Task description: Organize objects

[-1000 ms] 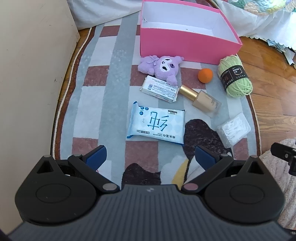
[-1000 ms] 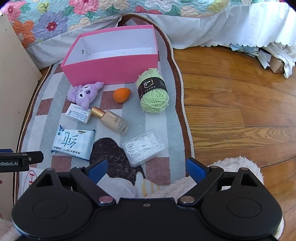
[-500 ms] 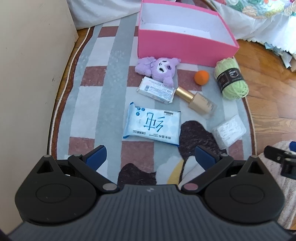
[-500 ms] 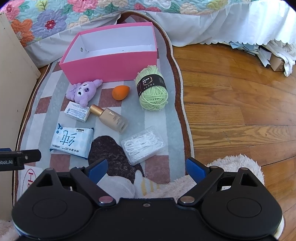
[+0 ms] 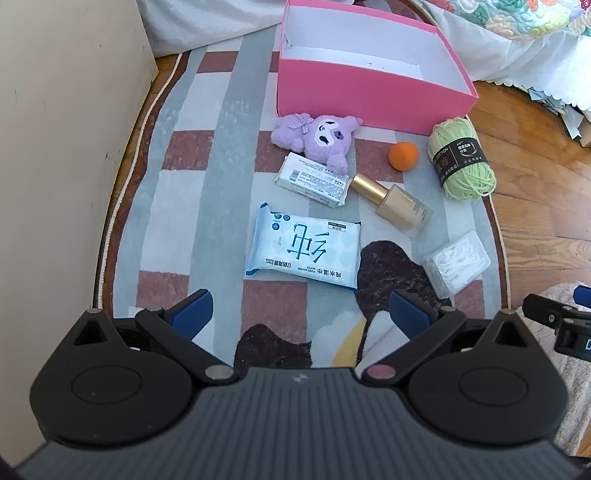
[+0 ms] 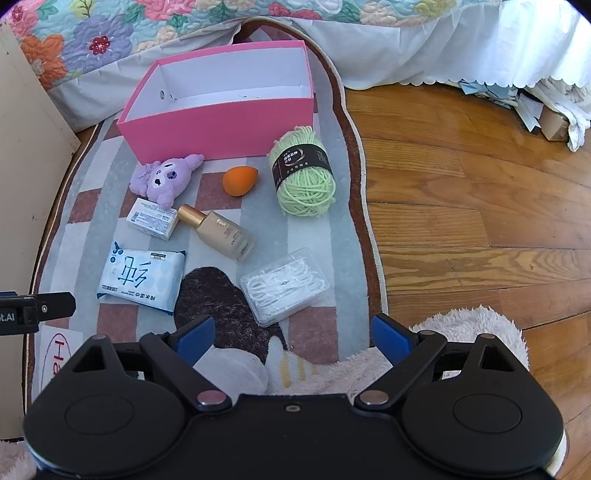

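An empty pink box [image 5: 373, 94] [image 6: 221, 129] stands at the rug's far end. In front of it lie a purple plush [image 5: 317, 136] [image 6: 164, 179], an orange sponge [image 5: 403, 156] [image 6: 240, 180], a green yarn ball [image 5: 461, 158] [image 6: 303, 171], a small white packet [image 5: 314, 180] [image 6: 152, 218], a foundation bottle [image 5: 395, 203] [image 6: 221, 230], a blue wipes pack [image 5: 304, 249] [image 6: 142, 277] and a clear swab box [image 5: 456, 262] [image 6: 284, 286]. My left gripper [image 5: 301, 314] hovers open just short of the wipes pack. Open as well, my right gripper [image 6: 291, 334] hangs near the swab box.
The patterned rug [image 5: 207, 177] lies on a wood floor [image 6: 461, 206]. A beige cabinet side [image 5: 62, 140] borders the left. A bed with a floral quilt [image 6: 110, 33] and white skirt stands behind the box. A fluffy mat [image 6: 465, 325] lies at the near right.
Both grippers have shifted slightly over the rug, the left view drifting rightward then closer. No object has moved, and both grippers stay open.
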Available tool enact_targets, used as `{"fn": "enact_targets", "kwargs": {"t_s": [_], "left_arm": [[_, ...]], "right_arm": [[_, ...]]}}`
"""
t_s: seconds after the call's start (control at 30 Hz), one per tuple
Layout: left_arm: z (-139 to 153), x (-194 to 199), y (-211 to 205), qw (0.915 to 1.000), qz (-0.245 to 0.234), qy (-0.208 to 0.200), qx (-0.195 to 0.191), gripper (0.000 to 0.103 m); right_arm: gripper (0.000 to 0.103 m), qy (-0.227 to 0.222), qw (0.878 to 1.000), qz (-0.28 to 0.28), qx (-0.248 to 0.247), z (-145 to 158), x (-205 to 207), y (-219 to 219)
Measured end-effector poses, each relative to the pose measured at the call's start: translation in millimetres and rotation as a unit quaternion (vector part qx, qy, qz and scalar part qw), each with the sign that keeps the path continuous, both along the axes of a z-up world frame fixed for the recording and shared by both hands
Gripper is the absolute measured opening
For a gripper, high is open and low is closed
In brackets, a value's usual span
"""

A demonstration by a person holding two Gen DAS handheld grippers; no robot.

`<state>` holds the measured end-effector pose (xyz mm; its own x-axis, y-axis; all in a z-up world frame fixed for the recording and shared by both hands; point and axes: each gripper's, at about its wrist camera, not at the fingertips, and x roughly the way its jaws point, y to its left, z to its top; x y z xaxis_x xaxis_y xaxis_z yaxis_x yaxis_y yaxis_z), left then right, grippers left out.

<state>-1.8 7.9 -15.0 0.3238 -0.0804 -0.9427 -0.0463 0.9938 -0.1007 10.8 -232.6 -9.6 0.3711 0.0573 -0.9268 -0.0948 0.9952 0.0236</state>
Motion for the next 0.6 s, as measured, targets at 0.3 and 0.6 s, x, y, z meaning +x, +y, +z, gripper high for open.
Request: {"fn": "enact_targets", "kwargs": {"t_s": [0.3,0.6], "left_arm": [[0,-2,2,0.9997,-0.001,0.000,-0.022,0.103],[17,21,18,0.9947,-0.065,-0.065,0.047,0.103]], "right_arm": [[0.094,-0.001,1.000,0.029,-0.001,-2,-2,3],[0.094,-0.176,0.971,0.135,0.092,30,-5,18]]}}
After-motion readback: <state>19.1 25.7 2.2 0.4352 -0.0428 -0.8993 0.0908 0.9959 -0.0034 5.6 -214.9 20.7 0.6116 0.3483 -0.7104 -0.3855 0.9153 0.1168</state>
